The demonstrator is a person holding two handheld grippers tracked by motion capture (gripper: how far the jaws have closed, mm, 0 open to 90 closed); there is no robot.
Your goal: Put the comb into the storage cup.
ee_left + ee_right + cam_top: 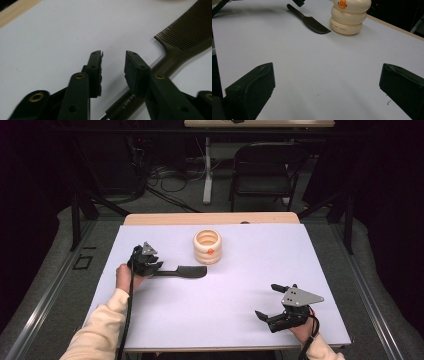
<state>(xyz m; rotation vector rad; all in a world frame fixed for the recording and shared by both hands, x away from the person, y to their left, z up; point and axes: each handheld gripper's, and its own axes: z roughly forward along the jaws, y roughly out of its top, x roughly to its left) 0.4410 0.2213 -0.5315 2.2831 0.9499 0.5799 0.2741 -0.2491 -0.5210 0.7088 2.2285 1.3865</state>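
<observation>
On the white table top (210, 305), a dark comb (184, 271) lies flat, its handle toward the left gripper (150, 265) and its toothed end just in front of a cream, ringed holder (207, 247) that stands upright with an orange mark on its side. In the high view the comb's toothed end is close to the holder's base, though whether the two touch cannot be told. The left gripper sits at the comb's handle end, held in the person's left hand (125, 276), cream sleeve (102, 322) trailing back toward the near edge. In the left gripper view its jaws stand a little apart with bare table between their tips, and the comb's handle (140, 98) runs beneath the right-hand jaw and not between the pads, so nothing is pinched. The fine teeth of the comb (187, 32) fan out toward the upper corner of that view. The right gripper (275, 302) rests well apart from the comb, near the table's near right corner, its jaws spread wide over bare table. In the right gripper view the comb (310, 22) and the holder (348, 17) lie far ahead, side by side.
</observation>
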